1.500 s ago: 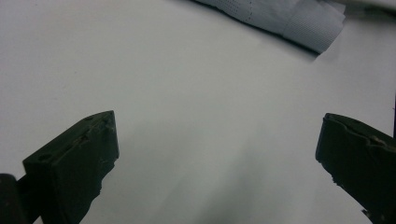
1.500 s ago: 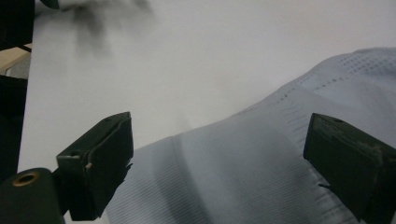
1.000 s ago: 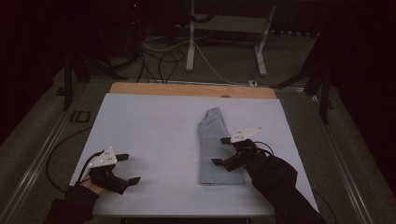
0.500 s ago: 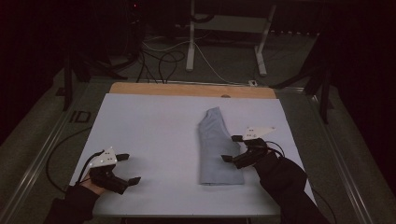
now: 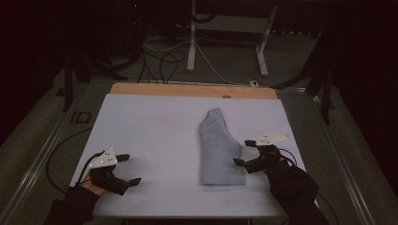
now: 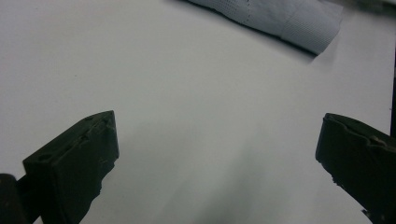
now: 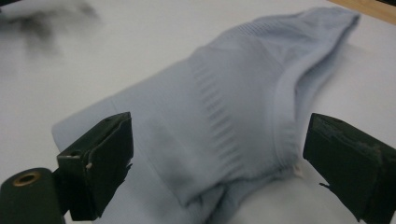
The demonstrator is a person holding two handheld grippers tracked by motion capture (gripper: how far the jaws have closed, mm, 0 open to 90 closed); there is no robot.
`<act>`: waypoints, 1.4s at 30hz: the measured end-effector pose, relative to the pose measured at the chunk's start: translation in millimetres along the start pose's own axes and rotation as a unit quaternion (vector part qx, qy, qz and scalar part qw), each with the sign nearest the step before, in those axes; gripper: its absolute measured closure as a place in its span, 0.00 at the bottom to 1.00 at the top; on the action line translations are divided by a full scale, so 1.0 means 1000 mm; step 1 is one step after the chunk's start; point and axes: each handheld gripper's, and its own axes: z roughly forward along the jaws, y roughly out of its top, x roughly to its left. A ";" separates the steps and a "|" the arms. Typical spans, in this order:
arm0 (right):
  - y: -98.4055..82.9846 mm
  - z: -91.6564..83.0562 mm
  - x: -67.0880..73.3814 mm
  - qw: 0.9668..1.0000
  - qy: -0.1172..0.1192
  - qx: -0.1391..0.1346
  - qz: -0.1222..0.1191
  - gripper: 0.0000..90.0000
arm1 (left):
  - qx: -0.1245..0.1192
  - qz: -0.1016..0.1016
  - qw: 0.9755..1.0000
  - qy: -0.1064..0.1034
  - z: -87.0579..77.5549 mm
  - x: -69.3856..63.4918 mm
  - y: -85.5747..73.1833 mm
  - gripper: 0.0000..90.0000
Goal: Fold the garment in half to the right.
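Item: one pale blue garment (image 5: 218,150), knit, with ribbed bands and a hemmed edge, probably a small top or similar piece; exact type not certain. Location: right of centre on the white desk (image 5: 150,126), lying lengthwise from far to near, narrower at the far end and squared off at the near end. Condition: folded into a long narrow strip, flat, edges mostly aligned, a slight bulge on its right side. Progress, as judged: the lengthwise folding appears done; a crosswise fold to bring it to a compact packet, and any squaring up, appears to remain. Right tool (image 5: 248,155): at the right edge of the garment's near half, just beside the cloth, jaws wide apart and gripping nothing; in the right gripper view (image 7: 215,163) the garment (image 7: 233,107) lies between and beyond the spread jaws, its seamed edge close in front, so a short advance would likely put cloth between them. Left tool (image 5: 129,171): at the near left of the desk, well apart from the garment, jaws wide apart and empty; the left gripper view (image 6: 215,154) shows bare desk between the jaws and one end of the garment (image 6: 280,16) far off at the top. Remainder: wooden strip (image 5: 192,90) along the far edge of the desk; floor cables and stand legs beyond.
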 end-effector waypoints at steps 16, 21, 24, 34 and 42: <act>-0.043 -0.015 -0.002 0.999 -0.038 0.011 0.031 0.09 | 0.001 0.001 1.000 0.004 -0.003 -0.001 -0.003 0.01; -0.051 -0.016 0.001 0.998 -0.042 0.020 0.035 0.09 | 0.003 0.001 1.000 0.006 -0.004 -0.002 -0.006 0.01; -0.057 -0.017 0.004 0.998 -0.049 0.028 0.034 0.09 | 0.003 0.002 1.000 0.008 -0.005 -0.002 -0.007 0.01; -0.066 -0.023 0.011 0.996 -0.077 0.034 0.036 0.09 | 0.003 0.004 1.000 0.008 -0.005 -0.003 -0.008 0.01; -0.065 -0.017 0.009 0.996 -0.079 0.029 0.040 0.09 | 0.001 0.005 1.000 0.008 -0.005 -0.002 -0.007 0.01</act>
